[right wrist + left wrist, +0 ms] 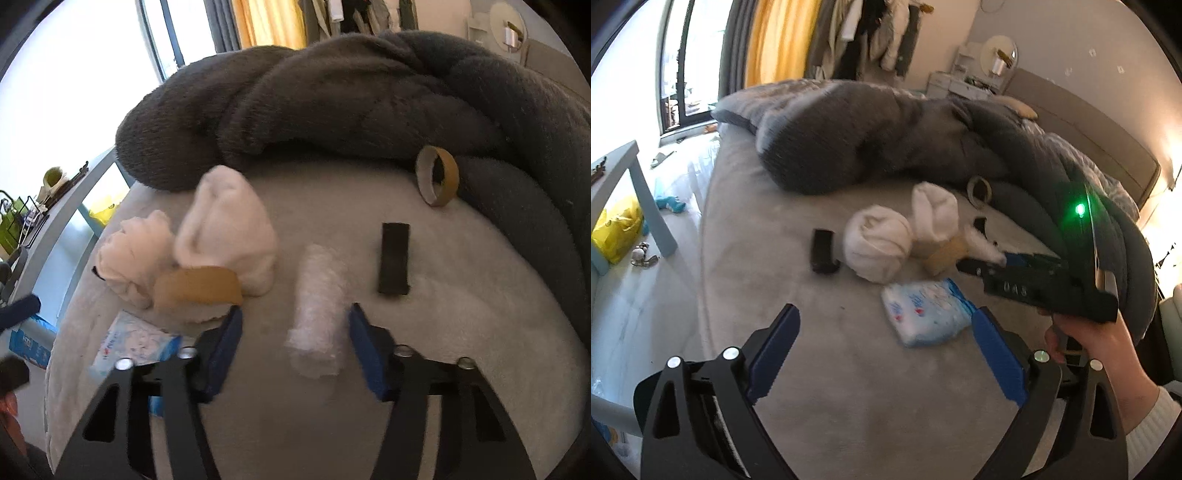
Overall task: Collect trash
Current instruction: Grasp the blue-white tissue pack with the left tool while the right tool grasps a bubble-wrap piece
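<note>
On the pale bed sheet lie bits of trash. A roll of clear bubble wrap lies between the open fingers of my right gripper, which is low over it. A cardboard tape ring leans on the grey blanket, also in the left wrist view. A tan tape piece lies by two white rolled socks. A blue-white tissue pack lies just ahead of my open, empty left gripper. The right gripper shows in the left wrist view.
A bunched grey blanket covers the far half of the bed. Black flat pieces lie on the sheet. A pale blue table and a yellow bag stand at the left on the floor.
</note>
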Demonstrator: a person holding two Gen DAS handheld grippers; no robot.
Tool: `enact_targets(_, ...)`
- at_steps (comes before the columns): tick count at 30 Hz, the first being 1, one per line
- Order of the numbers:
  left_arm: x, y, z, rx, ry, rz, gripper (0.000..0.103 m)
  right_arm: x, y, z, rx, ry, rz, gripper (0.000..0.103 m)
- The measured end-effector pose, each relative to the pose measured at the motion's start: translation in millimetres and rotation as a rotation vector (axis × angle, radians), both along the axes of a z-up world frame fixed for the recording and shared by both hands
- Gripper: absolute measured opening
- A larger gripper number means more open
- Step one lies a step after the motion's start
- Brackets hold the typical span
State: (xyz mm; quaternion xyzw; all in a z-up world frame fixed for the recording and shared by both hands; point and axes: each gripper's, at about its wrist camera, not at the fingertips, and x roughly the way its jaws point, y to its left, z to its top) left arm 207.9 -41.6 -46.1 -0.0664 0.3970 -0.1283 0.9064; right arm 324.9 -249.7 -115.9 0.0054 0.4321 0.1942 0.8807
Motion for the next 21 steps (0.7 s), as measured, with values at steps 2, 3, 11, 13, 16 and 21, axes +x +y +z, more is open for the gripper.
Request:
enact_targets(2,2.4,-6.0,-4.0,0.01,0.009,-0.006,0.096,-0.1,-6.7,-1.3,0.017,0.005,-0.005,0.043)
enact_targets(3,3.7,-10.0,-6.8,0.014,0.018,-0.013,0.097,-0.4,-9.1,-1.3,0.023,0.005,-0.004,0.041)
enact_targets(11,10.8,-33.0,-19.0,0.015,0.054,-0.037,0.097,-4.1,-18.3,4.9,0.003,-0.005,0.019,0.029)
enact_targets(13,12.2,-38.4,-21.3,0.02,0.057,-0.042,0.097,-3.7,-18.2,4.6,0.004,-0.006,0.019,0.026)
enact_targets(16,14.5,-47.0,-27.1,0.031,0.068,-0.045,0.097,-6.8,-27.9,7.4,0.012,-0.015,0.02,0.026)
enact_targets(21,20.8,-56.8,-33.5,0.051,0.08,-0.028,0.097,-11.2,-39.2,18.6,0.024,-0.046,0.007,0.026)
